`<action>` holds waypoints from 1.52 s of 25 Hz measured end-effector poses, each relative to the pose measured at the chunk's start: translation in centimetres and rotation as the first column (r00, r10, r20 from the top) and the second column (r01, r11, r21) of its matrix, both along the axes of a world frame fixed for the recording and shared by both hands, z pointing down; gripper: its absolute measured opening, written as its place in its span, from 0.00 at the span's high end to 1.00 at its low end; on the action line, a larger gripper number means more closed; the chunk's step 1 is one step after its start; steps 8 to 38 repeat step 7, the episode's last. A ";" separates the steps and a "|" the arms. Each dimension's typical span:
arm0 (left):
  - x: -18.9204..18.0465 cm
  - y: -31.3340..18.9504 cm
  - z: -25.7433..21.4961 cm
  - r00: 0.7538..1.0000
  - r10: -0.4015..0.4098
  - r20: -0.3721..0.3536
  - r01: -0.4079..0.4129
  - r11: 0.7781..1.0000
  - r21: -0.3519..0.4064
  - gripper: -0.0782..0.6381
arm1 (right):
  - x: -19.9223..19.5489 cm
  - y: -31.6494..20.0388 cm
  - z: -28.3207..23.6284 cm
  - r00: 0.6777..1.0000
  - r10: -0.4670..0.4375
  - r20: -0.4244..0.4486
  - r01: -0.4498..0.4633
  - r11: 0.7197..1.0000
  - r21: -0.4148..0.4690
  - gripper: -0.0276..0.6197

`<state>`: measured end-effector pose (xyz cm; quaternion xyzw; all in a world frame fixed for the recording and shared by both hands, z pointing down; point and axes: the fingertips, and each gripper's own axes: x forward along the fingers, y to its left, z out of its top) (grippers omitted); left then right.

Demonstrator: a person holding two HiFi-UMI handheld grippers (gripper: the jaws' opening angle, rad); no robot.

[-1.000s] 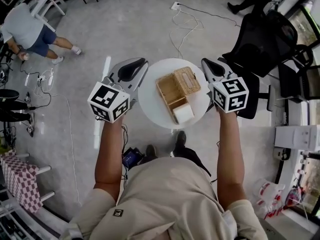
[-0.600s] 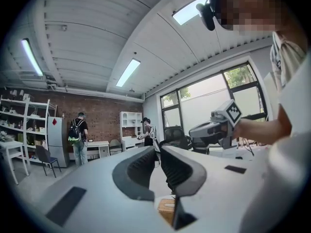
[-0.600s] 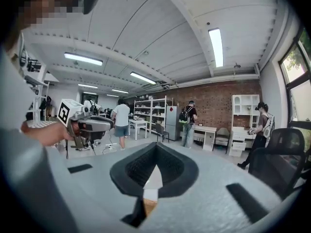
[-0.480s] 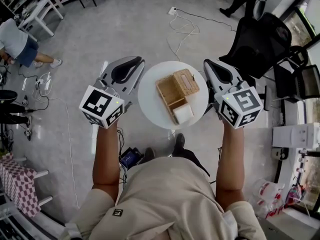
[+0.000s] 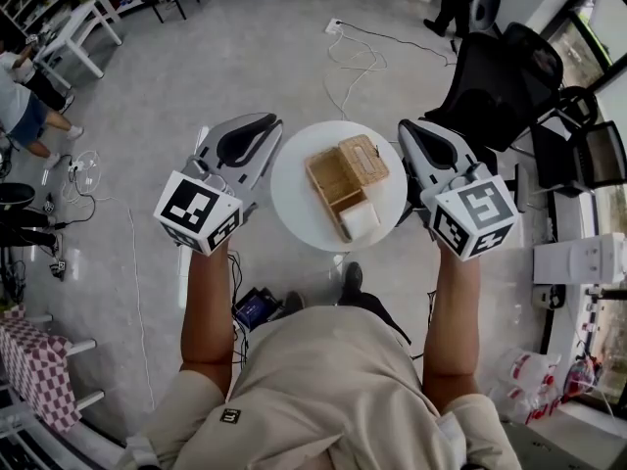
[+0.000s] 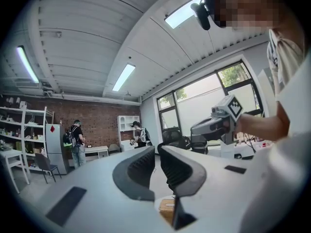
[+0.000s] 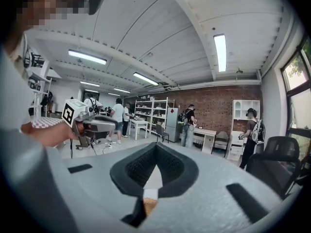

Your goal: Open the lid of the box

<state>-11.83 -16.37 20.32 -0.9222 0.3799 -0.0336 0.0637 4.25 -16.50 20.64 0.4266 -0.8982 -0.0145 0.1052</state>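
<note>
Item: woven box (image 5: 331,182), light tan, rectangular with inner compartments, set aslant near the middle of a round white table (image 5: 294,204).
- Compartments: the far, larger one lies open to the head view. The one nearest the table's near edge holds a white block (image 5: 360,220).
- Lid (image 5: 364,159): woven, with an oval slot. It is off the opening and sits against the box's far right side, toward the table's far right edge. Whether it is hinged there or only leaning cannot be told.

Left gripper (image 5: 266,125): held off the table's left edge, clear of the box. Its jaws are all but together, with a thin slit between the pads (image 6: 141,166) and nothing in it.

Right gripper (image 5: 408,129): held off the table's right edge, also clear of the box. Its jaw tips meet, with nothing between them.

Surroundings: a black office chair (image 5: 495,81) stands beyond the table's right edge.
</note>
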 end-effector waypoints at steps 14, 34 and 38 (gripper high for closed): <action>-0.1 1.3 -0.4 1.000 0.001 0.002 -0.001 1.000 0.000 0.84 | 0.0 1.5 -0.3 1.000 0.005 -0.003 -0.005 1.000 0.001 0.97; -0.1 1.3 -0.4 1.000 0.001 0.002 -0.001 1.000 0.000 0.84 | 0.0 1.5 -0.3 1.000 0.005 -0.003 -0.005 1.000 0.001 0.97; -0.1 1.3 -0.4 1.000 0.001 0.002 -0.001 1.000 0.000 0.84 | 0.0 1.5 -0.3 1.000 0.005 -0.003 -0.005 1.000 0.001 0.97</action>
